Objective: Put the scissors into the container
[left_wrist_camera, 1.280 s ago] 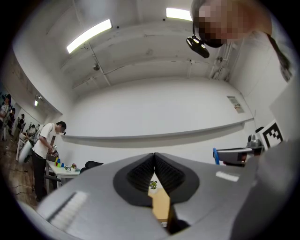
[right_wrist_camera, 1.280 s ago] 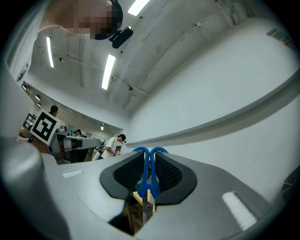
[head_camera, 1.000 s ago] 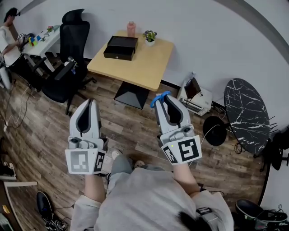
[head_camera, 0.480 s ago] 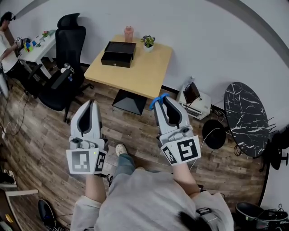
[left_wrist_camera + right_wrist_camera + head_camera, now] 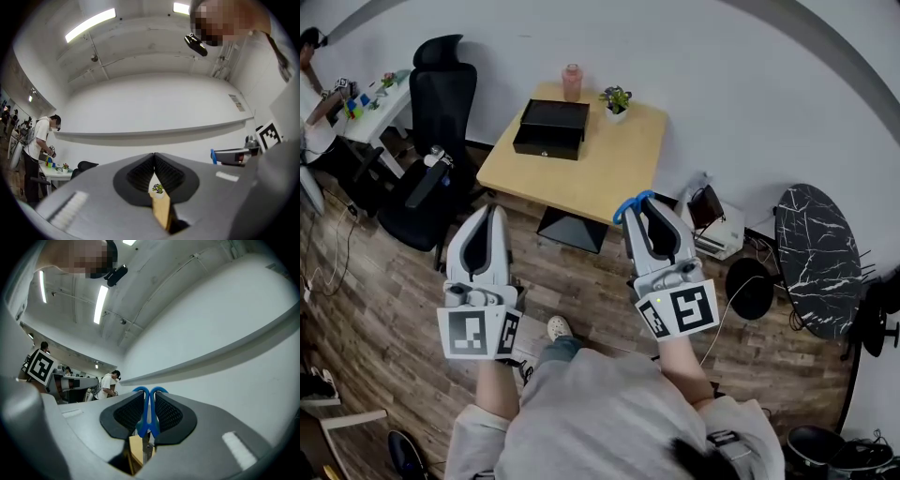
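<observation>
**Scissors in hand, worktop drawing nearer**

We carry the scissors [image 5: 630, 204] in the right gripper [image 5: 642, 208]; its jaws are closed on them, and the right gripper view shows the blue handles [image 5: 149, 416] pinched upright between the two ribbed pads, with the loops poking out past the tips. The left gripper [image 5: 487, 217] has its jaws brought together at the tips with nothing between them; through the small gap behind the tips we see only the worktop [image 5: 161, 211] and the small plant [image 5: 158, 188] far ahead.

What has changed over the last second is the view, not the grip; the worktop [image 5: 600, 155] and the black container [image 5: 551, 127] have slid a little lower in the head view, and the shoe on the wooden floor has shifted, so we judge that we are walking towards them. Both grippers keep the same pose in front of the body.

The container sits near the worktop's far left corner, with the plant [image 5: 616, 98] and a pink bottle [image 5: 572, 82] along the far edge beside it; an office chair [image 5: 427, 141] stands off the left side. The scissors remain well apart from the container, over the floor; the carry is under way and the placing not yet begun.
</observation>
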A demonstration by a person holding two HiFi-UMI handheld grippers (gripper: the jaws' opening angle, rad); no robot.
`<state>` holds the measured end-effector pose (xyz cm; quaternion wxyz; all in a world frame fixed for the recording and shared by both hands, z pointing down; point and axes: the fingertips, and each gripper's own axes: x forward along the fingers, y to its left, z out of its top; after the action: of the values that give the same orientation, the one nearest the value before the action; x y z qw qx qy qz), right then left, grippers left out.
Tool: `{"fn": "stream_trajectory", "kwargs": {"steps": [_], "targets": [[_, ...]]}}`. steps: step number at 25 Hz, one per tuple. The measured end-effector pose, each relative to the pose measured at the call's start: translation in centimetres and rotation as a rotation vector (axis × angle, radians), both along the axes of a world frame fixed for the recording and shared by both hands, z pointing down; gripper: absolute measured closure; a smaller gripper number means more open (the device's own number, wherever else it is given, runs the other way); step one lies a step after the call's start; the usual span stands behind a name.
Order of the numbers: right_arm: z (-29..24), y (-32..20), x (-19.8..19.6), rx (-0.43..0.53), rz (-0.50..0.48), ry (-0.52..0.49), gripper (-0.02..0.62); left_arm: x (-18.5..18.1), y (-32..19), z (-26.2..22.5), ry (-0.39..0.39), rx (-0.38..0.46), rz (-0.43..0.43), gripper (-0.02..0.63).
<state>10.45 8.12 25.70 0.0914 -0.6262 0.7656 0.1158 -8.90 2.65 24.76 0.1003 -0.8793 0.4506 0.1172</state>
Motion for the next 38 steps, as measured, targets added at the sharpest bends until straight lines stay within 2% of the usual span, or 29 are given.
{"fn": "stream_trajectory", "kwargs": {"steps": [16, 22, 31, 38], "targets": [[-0.7, -10.9, -2.9, 0.014, 0.041, -0.022, 0.520, -2.5, -11.7, -0.1, -0.001, 0.007, 0.060, 0.548], [-0.3, -12.7, -4.4, 0.013, 0.059, -0.025, 0.520, -3.9, -14.3, 0.8, 0.002, -0.006, 0.074, 0.548], [0.8, -14.6, -3.9, -0.030, 0.091, -0.013, 0.520, -3.4, -16.9, 2.7, 0.020, -0.053, 0.105, 0.548], [0.2, -18.2, -4.0, -0.012, 0.070, -0.011, 0.520, -4.1, -20.1, 2.0, 0.026, -0.037, 0.070, 0.548]]}}
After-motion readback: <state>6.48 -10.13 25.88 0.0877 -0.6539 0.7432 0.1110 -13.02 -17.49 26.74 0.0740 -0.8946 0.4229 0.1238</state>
